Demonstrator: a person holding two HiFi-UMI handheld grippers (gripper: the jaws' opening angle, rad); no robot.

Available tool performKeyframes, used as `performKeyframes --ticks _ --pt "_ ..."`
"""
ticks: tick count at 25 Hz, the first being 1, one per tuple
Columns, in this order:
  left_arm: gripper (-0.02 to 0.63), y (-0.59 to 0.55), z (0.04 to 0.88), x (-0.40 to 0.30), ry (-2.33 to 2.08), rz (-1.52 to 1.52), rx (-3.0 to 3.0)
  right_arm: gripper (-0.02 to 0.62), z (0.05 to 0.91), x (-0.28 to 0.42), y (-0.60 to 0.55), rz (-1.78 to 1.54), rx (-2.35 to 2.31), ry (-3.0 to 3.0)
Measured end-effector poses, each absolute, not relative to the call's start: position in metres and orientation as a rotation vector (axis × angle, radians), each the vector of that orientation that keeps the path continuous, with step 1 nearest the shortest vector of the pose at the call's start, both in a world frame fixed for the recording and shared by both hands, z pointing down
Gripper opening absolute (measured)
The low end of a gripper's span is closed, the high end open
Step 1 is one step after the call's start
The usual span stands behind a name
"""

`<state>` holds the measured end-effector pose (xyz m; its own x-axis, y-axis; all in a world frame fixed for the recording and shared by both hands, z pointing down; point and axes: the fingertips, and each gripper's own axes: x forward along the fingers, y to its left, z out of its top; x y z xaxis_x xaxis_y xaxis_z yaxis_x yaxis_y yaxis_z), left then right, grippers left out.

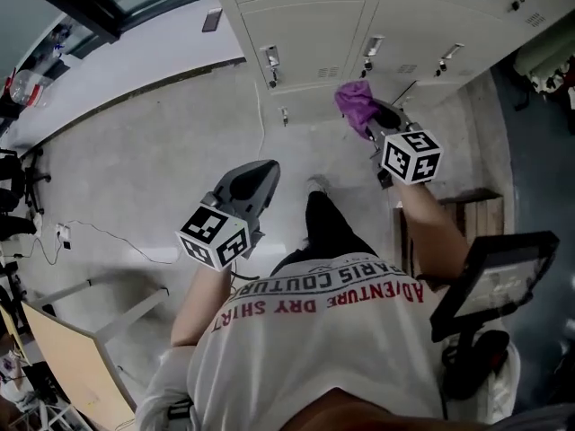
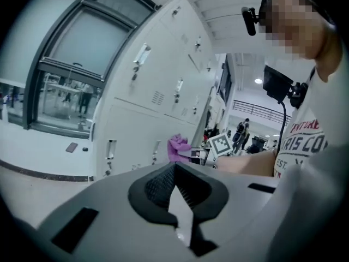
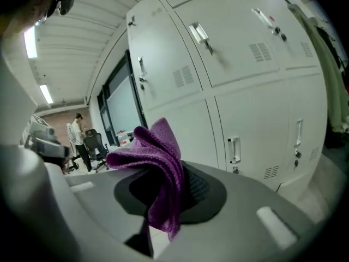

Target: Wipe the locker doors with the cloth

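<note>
A bank of pale grey locker doors (image 1: 305,34) with handles and vents fills the top of the head view. My right gripper (image 1: 382,119) is shut on a crumpled purple cloth (image 1: 355,101), held just short of a lower door. In the right gripper view the cloth (image 3: 158,168) bunches up from the closed jaws, with the locker doors (image 3: 240,91) ahead. My left gripper (image 1: 256,182) hangs lower and to the left, over the floor, shut with nothing in it. In the left gripper view its jaws meet at the tips (image 2: 174,187), and the cloth (image 2: 177,146) shows beyond.
A person's torso in a white printed shirt (image 1: 323,330) fills the bottom of the head view. A wooden crate or stool (image 1: 463,218) stands at the right by a black tablet on a stand (image 1: 490,281). A wooden board (image 1: 67,366) and cables (image 1: 108,236) lie at left.
</note>
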<state>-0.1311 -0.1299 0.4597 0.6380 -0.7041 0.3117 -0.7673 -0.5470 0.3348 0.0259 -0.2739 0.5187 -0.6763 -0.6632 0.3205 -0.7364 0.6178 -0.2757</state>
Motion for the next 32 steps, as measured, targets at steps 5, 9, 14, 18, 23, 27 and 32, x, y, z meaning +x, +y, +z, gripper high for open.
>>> performKeyframes --ticks 5,9,14,18,23,27,32 --pt "0.002 -0.063 0.397 -0.089 -1.096 0.196 2.438 0.071 0.408 0.051 -0.152 0.620 1.062 -2.707" --pt "0.002 -0.019 0.351 -0.067 -1.127 0.145 2.467 0.071 0.353 0.069 -0.078 0.616 0.979 -2.786" --pt "0.002 0.059 0.326 -0.017 -1.188 0.137 2.535 0.071 0.338 0.108 0.010 0.547 0.902 -2.831" --pt "0.002 0.149 0.329 0.065 -1.185 0.124 2.561 0.071 0.339 0.175 0.113 0.547 0.819 -2.871" --pt "0.002 0.278 0.320 0.168 -1.154 0.058 2.597 0.071 0.335 0.284 0.252 0.597 0.853 -2.909" --pt "0.002 0.360 0.298 0.228 -1.144 0.055 2.616 0.071 0.303 0.336 0.336 0.537 0.865 -2.924" --pt "0.002 0.429 0.263 0.269 -1.160 0.074 2.673 0.071 0.274 0.364 0.413 0.514 0.825 -2.948"
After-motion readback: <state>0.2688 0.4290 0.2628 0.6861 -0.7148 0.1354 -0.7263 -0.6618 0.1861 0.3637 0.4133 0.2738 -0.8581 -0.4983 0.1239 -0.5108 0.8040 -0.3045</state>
